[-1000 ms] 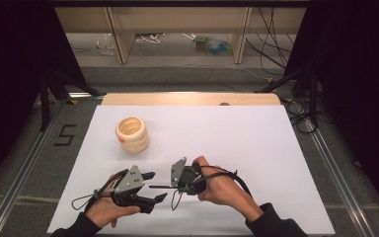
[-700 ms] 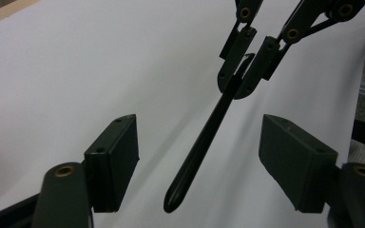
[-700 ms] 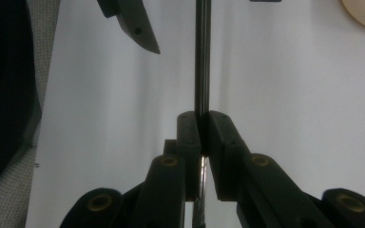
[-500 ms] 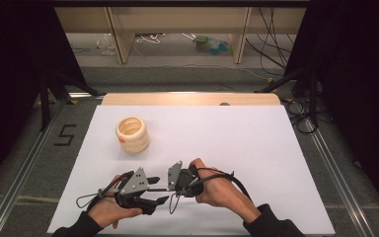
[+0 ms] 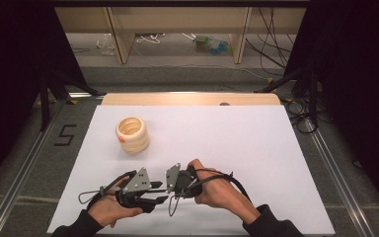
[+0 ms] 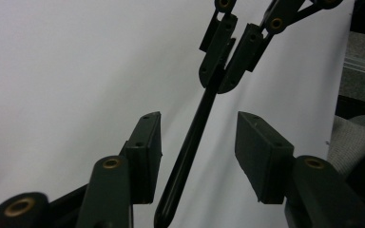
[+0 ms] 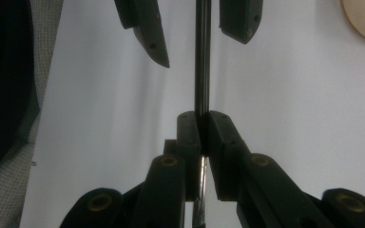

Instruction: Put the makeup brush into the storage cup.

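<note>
Left tongs (image 6: pixel 198 152) nearer thin black rod (image 7: pixel 202 71)

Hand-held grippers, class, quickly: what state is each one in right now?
Left hand-held gripper: open, jaws either side of a thin black rod, not touching it.
Right hand-held gripper: closed on the rod.

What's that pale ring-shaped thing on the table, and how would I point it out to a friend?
Start from the big white table sheet and look to its far left part, beyond the person's two hands. There stands a cream, ribbed, ring-stacked cup, open at the top, with a small orange spot low on its side. It stands alone, apart from both black hand-held grippers.
</note>
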`<action>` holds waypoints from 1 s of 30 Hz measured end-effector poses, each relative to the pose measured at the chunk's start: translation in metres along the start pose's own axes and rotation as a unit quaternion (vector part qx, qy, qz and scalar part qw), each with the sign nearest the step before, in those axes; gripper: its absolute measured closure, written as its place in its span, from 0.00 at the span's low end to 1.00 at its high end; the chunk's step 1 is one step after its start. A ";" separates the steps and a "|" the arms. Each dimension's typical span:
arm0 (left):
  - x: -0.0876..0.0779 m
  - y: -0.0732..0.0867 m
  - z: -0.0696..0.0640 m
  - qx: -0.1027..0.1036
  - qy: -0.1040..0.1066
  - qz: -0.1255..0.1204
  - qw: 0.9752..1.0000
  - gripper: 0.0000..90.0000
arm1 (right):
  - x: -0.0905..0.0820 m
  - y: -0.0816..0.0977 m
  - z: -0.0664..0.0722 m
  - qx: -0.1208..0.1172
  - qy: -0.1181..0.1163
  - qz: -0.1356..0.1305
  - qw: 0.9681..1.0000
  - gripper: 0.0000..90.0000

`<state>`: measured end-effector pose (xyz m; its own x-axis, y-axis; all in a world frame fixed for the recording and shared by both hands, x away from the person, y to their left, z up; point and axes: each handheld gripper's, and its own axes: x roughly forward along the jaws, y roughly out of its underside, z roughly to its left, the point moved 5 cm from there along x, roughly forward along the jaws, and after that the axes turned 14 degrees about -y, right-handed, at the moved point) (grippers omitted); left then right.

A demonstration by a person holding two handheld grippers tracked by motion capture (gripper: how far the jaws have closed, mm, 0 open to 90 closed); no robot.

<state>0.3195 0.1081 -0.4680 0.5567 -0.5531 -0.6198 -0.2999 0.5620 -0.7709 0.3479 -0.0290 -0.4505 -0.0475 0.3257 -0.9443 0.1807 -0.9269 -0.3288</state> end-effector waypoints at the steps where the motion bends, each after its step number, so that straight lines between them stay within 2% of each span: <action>1: -0.001 0.000 0.000 0.007 0.005 0.007 1.000 0.59 | 0.001 0.000 0.000 -0.006 0.002 0.001 1.000 0.93; 4: 0.000 0.001 0.001 0.009 0.006 0.016 1.000 0.61 | 0.002 -0.001 0.001 -0.012 -0.002 0.003 1.000 0.93; 5: 0.001 0.000 0.000 -0.002 0.006 0.016 1.000 0.61 | 0.002 -0.002 0.001 -0.013 -0.002 0.003 1.000 0.93; 7: 0.002 0.000 0.000 -0.002 0.009 0.017 1.000 0.63 | 0.002 -0.002 0.002 -0.010 -0.002 0.006 1.000 0.93; 11: 0.003 0.000 -0.001 0.001 0.014 0.020 1.000 0.64 | 0.003 -0.002 0.002 -0.016 -0.004 0.008 1.000 0.93; 12: 0.003 0.000 -0.002 0.000 0.016 0.019 1.000 0.65 | 0.003 -0.002 0.001 -0.024 -0.006 0.007 1.000 0.93; 15: 0.004 -0.001 -0.001 0.012 0.014 0.022 1.000 0.66 | 0.004 -0.003 0.004 -0.016 -0.010 0.005 1.000 0.93; 18: 0.005 -0.001 -0.001 0.014 0.018 0.029 0.999 0.68 | 0.004 -0.004 0.004 -0.019 -0.013 0.006 1.000 0.93; 22: 0.007 -0.001 -0.001 0.014 0.019 0.026 0.999 0.70 | 0.004 -0.004 0.005 -0.017 -0.013 0.007 1.000 0.93; 23: 0.007 -0.002 -0.003 0.006 0.020 0.022 1.000 0.71 | 0.004 -0.004 0.005 -0.018 -0.013 0.006 1.000 0.93; 26: 0.006 -0.002 -0.003 0.008 0.019 0.025 0.999 0.73 | 0.004 -0.005 0.004 -0.021 -0.006 0.010 1.000 0.93; 28: 0.006 -0.001 -0.003 0.017 0.021 0.028 0.999 0.74 | 0.004 -0.006 0.005 -0.022 -0.012 0.006 1.000 0.93; 30: 0.008 -0.001 -0.005 0.010 0.024 0.025 0.999 0.75 | 0.004 -0.006 0.006 -0.023 -0.012 0.007 1.000 0.93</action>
<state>0.3198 0.1000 -0.4726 0.5027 -0.5530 -0.6645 -0.3110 0.6015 -0.7358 0.3411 -0.0230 -0.4528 -0.0689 0.3081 -0.9488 0.2261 -0.9215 -0.3157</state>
